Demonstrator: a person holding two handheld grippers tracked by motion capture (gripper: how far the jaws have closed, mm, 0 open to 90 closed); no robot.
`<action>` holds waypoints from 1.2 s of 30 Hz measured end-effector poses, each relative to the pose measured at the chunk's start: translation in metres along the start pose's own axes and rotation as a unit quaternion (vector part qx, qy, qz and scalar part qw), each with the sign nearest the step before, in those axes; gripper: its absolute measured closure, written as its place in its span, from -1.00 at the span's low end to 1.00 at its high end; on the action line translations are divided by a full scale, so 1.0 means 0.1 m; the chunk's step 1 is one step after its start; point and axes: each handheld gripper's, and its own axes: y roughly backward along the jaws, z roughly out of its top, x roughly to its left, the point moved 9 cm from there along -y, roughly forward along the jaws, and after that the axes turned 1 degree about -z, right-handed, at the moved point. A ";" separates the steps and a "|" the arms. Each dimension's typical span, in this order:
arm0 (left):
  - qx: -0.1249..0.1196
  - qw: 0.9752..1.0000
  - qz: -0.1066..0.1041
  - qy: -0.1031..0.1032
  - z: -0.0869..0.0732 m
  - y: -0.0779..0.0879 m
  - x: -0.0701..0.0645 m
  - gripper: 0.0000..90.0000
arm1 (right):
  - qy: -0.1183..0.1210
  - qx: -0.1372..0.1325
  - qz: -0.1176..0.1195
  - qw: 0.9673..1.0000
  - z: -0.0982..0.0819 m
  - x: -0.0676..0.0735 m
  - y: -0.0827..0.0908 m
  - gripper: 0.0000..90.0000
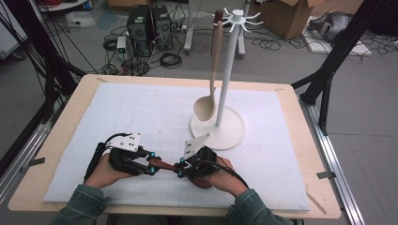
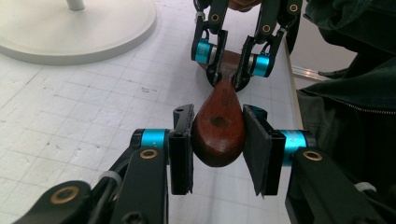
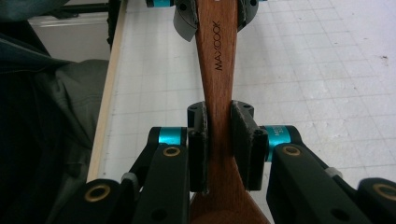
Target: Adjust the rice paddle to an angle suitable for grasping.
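Both grippers meet on one dark wooden spoon (image 1: 165,164) near the front edge of the white mat (image 1: 141,112). The right gripper (image 3: 218,140) is clamped on the narrow neck of the handle, pads pressed flat on both sides. The left gripper (image 2: 218,149) straddles the broad rounded handle end: one pad touches the wood, while the other stands just clear, so that grip is not yet made. No earlier picture is there to compare. The step in hand looks like taking the handle end into the left gripper, perhaps to hang the spoon on the white stand (image 1: 224,79) beside the pale spoon (image 1: 210,89) already hooked there. To do it well, hold the right grip firm, centre the left pads on the widest part below the small hole, and close squarely; the end is rounded and smooth, so an off-centre squeeze could slip off it.
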 end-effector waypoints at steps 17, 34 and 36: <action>-0.010 1.000 0.011 0.009 0.12 0.04 0.03 0.33 | -0.008 0.000 0.002 1.000 0.02 -0.01 -0.06 0.73; -0.033 0.998 0.021 0.042 0.30 0.15 0.08 0.40 | -0.012 -0.047 -0.073 0.996 0.25 -0.02 -0.12 0.73; -0.030 0.999 0.013 0.038 0.31 0.15 0.07 0.42 | -0.013 -0.049 -0.063 0.997 0.25 -0.02 -0.11 0.71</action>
